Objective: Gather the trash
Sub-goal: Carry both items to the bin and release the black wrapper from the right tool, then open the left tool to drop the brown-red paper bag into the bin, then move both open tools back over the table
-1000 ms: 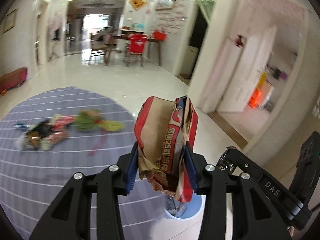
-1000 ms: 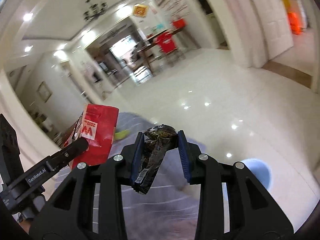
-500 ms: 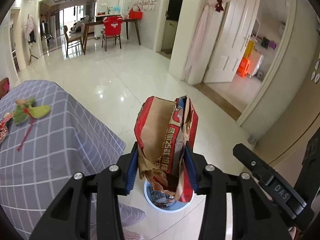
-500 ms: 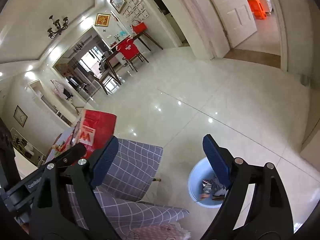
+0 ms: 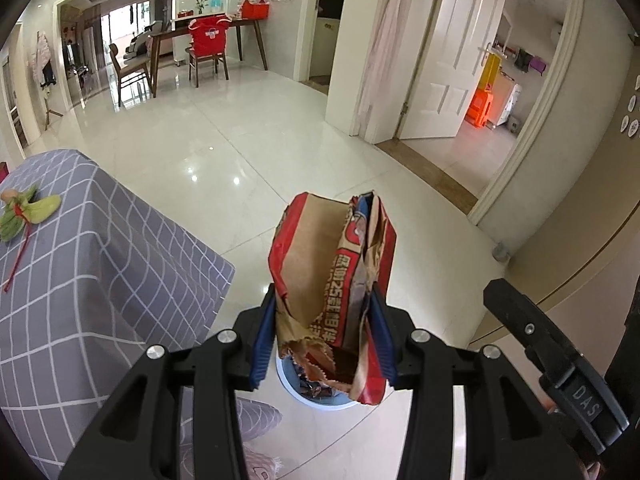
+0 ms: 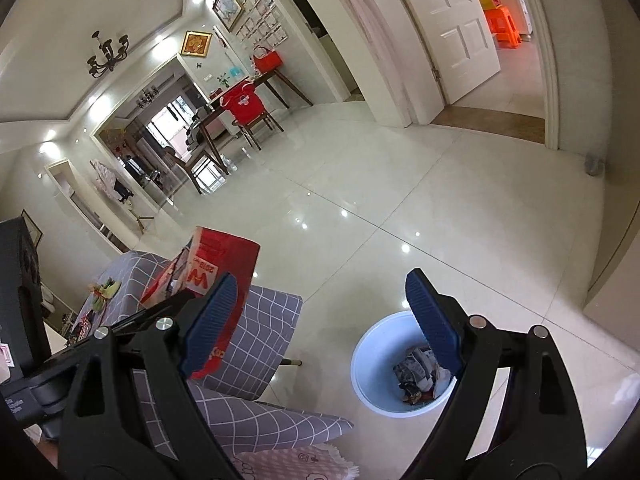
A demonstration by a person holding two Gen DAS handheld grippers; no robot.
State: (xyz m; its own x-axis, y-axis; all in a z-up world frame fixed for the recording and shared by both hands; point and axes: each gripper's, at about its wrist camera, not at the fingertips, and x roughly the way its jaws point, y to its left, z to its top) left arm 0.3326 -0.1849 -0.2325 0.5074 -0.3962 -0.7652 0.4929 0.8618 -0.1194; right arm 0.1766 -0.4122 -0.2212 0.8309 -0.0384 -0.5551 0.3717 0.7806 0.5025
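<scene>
While held above the bin (image 6: pixel 370 364):
Left gripper (image 5: pixel 323 334): clenched on bag (image 5: pixel 332 276).
Right gripper (image 6: pixel 320 320): released, just opened, nothing between.

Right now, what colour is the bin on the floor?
Pale blue bin, seen best from the right wrist.

Your left gripper (image 5: pixel 324 340) holds a paper bag (image 5: pixel 332 292): matt brown kraft inside, glossy red print outside, creased and torn at the serrated edge. Your gripper frames look like matt black plastic with bright metal screw heads; the pads (image 6: pixel 210 322) are ribbed blue, rubbery-looking. The bin (image 6: pixel 374 360) reads as smooth pale-blue plastic, holding shiny crinkled wrappers (image 6: pixel 416 376). The tablecloth (image 5: pixel 100 264) is matt grey woven cloth with white checks. The floor (image 5: pixel 224 152) is high-gloss tile, mirroring the ceiling lights. The far chair (image 5: pixel 128 72) looks wooden.
</scene>
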